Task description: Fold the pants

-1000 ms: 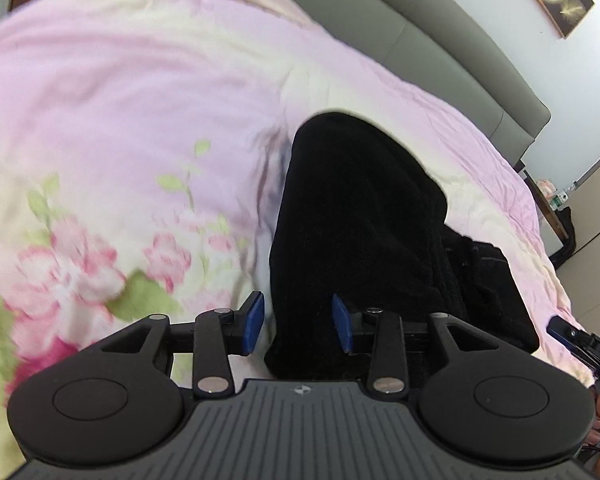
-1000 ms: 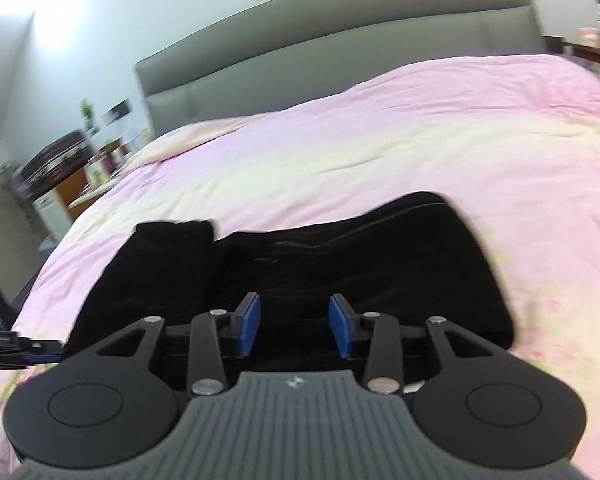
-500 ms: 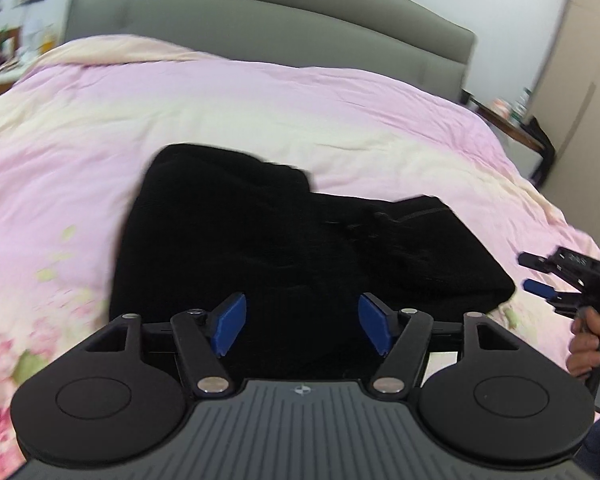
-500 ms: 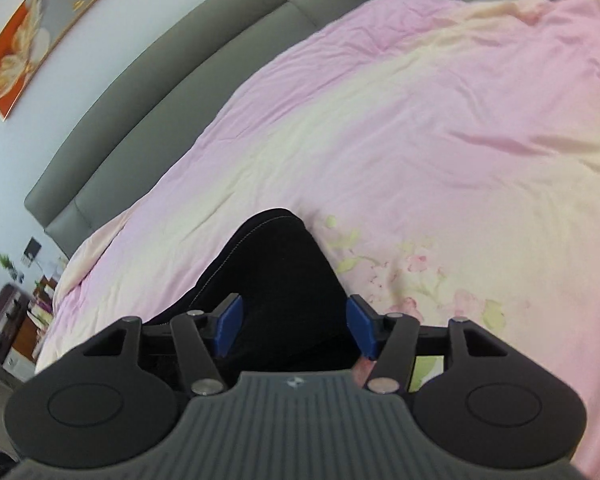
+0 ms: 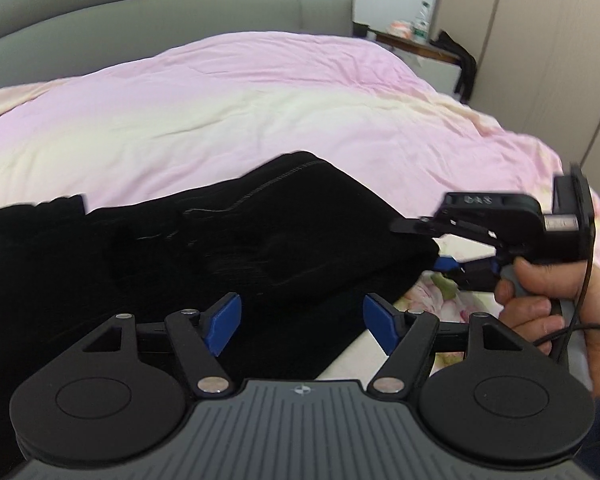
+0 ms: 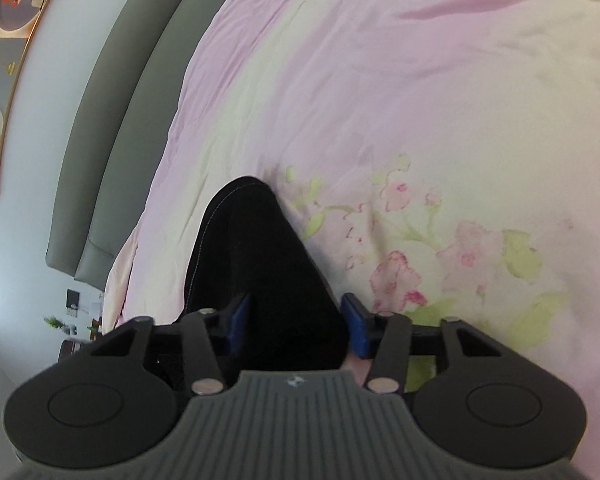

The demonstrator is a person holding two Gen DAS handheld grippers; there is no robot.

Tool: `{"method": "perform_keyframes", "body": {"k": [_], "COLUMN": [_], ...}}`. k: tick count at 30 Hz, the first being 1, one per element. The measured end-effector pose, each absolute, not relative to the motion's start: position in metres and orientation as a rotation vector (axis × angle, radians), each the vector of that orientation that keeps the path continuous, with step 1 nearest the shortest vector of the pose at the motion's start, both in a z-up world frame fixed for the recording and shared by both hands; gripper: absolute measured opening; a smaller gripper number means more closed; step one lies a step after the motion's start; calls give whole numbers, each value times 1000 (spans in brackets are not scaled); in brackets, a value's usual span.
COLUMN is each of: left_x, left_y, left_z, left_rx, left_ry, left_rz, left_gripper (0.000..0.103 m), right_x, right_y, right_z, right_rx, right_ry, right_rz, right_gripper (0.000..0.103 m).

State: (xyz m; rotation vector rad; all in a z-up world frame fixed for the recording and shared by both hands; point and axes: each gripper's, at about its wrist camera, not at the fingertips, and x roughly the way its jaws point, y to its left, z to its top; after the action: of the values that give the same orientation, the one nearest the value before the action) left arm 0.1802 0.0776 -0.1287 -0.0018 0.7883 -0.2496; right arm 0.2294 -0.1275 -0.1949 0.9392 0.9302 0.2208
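Left wrist view. Left tongs (image 5: 302, 322) released: blue pads spread wide, nothing between them, held low over the near edge of the black fabric pants (image 5: 228, 248). Pants lie folded across the pink floral quilt (image 5: 260, 100) on the bed, a dark band running from 9 o'clock to about 3 o'clock; pale stitched seam visible on the upper layer towards 12 o'clock. Right tongs (image 5: 428, 246) enter at 3 o'clock, carried in the person's right hand (image 5: 548, 300). Upper black finger and lower blue-tipped finger stand apart, with the right corner of the pants just beside or between them; contact cannot be told from here. Grey padded headboard (image 5: 160, 16) at 11 o'clock, beige wardrobe (image 5: 540, 48) at 2 o'clock, a small bedside table (image 5: 416, 42) with bottles between the two.

Right wrist view. Camera rolled, so the headboard (image 6: 112, 132) runs up the frame at 10 o'clock. Right tongs (image 6: 296, 326) released: blue pads apart, a rounded end of the pants (image 6: 256, 264) lying between them and reaching towards 12 o'clock. Fabric fills most of the gap; whether a pad touches it cannot be told. Quilt (image 6: 420, 100) spreads from 12 to 4 o'clock, pink flower print at 3 o'clock. Orange framed picture (image 6: 4, 60) on the wall at 10 o'clock.
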Motion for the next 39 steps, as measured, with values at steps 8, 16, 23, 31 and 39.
{"method": "perform_keyframes", "body": {"k": [8,16,23,31,39], "left_x": [191,196,212,227,212], "left_y": [16,-35,-48,-19,-4], "left_z": [-141,-165,-186,-168,-155], "left_rx": [271,553,629,373,324], "left_ry": [719,638,637,663,612], "left_rz": [-307,-298,-232,-220,-242], "left_gripper": [84,88,78,30,28], "right_x": [232,232,228,232,240], "right_y": [-131,-130,-134,-135,-160], "right_z": [-182,-173,-171,-176,-186], "right_rx": [1022,1095,1119,1146,1302], "right_ry": [888,847,847,844,778], "right_rz": [352,465,511,520,476], "right_gripper": [25,24,24,29,66]}}
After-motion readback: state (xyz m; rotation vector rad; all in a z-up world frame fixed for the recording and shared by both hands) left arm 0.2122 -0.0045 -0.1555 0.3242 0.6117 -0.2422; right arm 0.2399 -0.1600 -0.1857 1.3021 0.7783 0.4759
